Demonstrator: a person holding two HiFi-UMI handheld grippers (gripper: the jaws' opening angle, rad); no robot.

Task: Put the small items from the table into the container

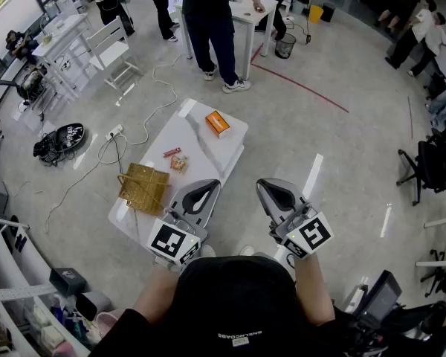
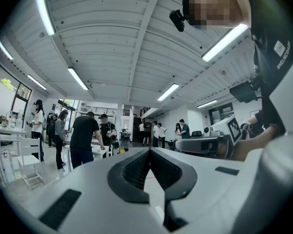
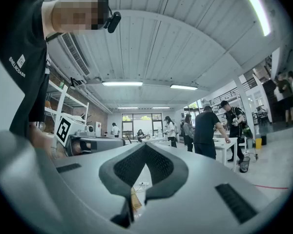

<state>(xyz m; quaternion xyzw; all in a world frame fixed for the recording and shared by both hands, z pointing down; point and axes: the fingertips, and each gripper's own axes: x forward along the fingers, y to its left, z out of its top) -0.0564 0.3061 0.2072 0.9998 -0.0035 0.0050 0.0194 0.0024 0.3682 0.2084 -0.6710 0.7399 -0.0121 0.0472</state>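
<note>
A white table (image 1: 201, 141) stands ahead of me in the head view. On it lie an orange box (image 1: 218, 123) at the far end, a small red item (image 1: 172, 152) and a snack packet (image 1: 178, 163) in the middle, and a gold wire basket (image 1: 143, 187) at the near left corner. My left gripper (image 1: 204, 187) hangs level over the table's near end, to the right of the basket, its jaws shut with nothing in them (image 2: 150, 150). My right gripper (image 1: 271, 184) is beside the table's near right edge over the floor, also shut and empty (image 3: 145, 145).
Cables and a power strip (image 1: 114, 132) lie on the floor left of the table. White chairs (image 1: 111, 47) stand at the far left. People stand round another white table (image 1: 245, 13) beyond, with a bin (image 1: 285, 45). A black office chair (image 1: 431, 169) is at the right.
</note>
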